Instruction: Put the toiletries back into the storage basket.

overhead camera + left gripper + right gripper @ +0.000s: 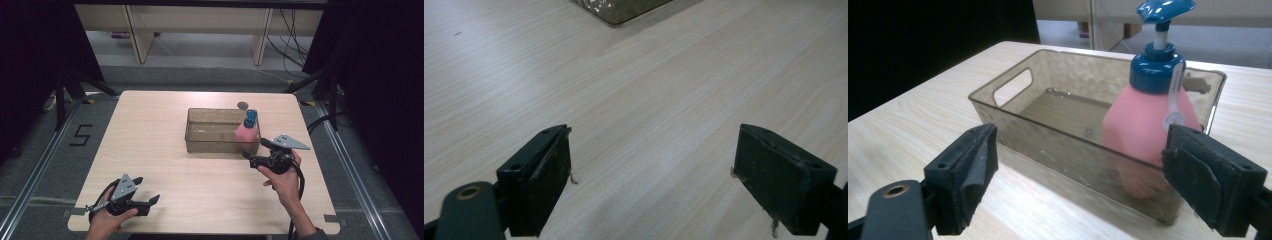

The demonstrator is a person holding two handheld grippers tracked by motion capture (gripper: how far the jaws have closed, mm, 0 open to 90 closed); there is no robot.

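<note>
Black jaws of the right gripper (1075, 185) rise from the bottom of the right gripper view, spread wide with nothing between the pads; the pink pump bottle (1148, 120) stands beyond them, upright inside the clear brownish bin (1013, 107), at its right-hand end in that picture. Its blue pump head points up at the top of the frame, and a small round label hangs at its shoulder.

From the high view, the right gripper (256, 151) sits just below the bin's (212, 111) lower right corner, held in a hand that enters from the bottom right. The bottle (247, 131) stands in the bin's right end, close against the near wall, apart from the jaws. A small dark disc (243, 105) lies on the table (150, 150) just above the bin's upper edge.

Down in the lower left of the high view, the left gripper (147, 192) rests low over the table, well apart from the bin. Its own view shows its jaws spread over bare wood, gripping nothing, with only a corner of the bin (624, 10) at the top of the frame.

Judging from how things lie, the placing of the bottle in the bin looks done: it stands free and steady, released. What seems left is little more than drawing the right gripper clear of the bin.
</note>
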